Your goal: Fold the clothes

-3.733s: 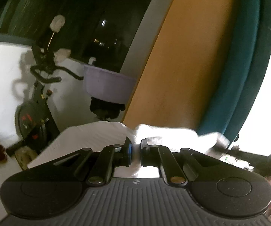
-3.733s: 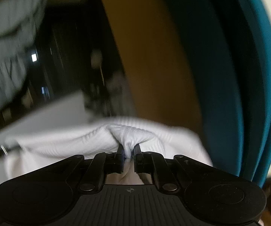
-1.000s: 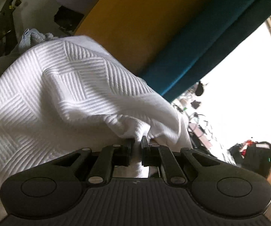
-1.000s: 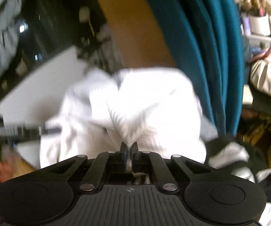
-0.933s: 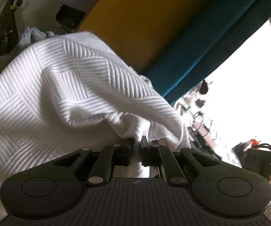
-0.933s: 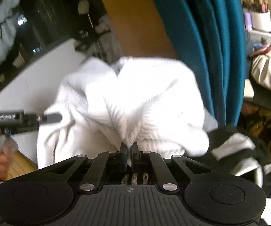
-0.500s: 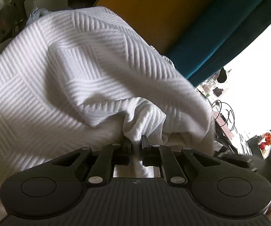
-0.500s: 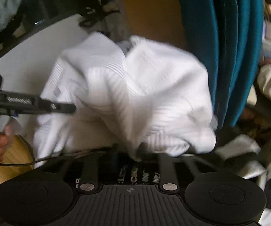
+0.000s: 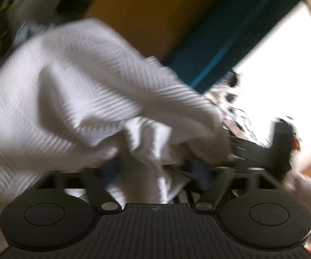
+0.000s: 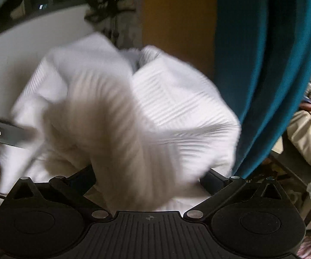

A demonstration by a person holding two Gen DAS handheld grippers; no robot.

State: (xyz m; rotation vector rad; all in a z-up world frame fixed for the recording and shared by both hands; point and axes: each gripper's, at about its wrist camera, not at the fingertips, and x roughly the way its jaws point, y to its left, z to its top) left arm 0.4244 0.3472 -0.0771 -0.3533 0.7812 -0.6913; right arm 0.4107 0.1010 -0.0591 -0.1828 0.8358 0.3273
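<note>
A white ribbed garment (image 9: 75,90) bunches in front of both grippers. In the left wrist view my left gripper (image 9: 155,168) has its jaws spread apart, and a fold of the cloth hangs loose between them. In the right wrist view the same white garment (image 10: 166,105) fills the middle. My right gripper (image 10: 149,179) is wide open, with a blurred fold of cloth falling between the fingers. The fingertips of both grippers are partly hidden by cloth. The other gripper shows as a dark bar at the left edge (image 10: 6,133).
An orange-brown panel (image 9: 151,15) and teal curtains (image 10: 270,64) stand behind the garment. A white surface (image 10: 15,49) lies to the left in the right wrist view. Cluttered bags and boxes (image 10: 308,133) sit at the right. A bright window (image 9: 285,69) is at the right.
Both grippers were shut on the garment a second ago. Both have opened wide now, and the cloth is slipping free and dropping, blurred with motion.
</note>
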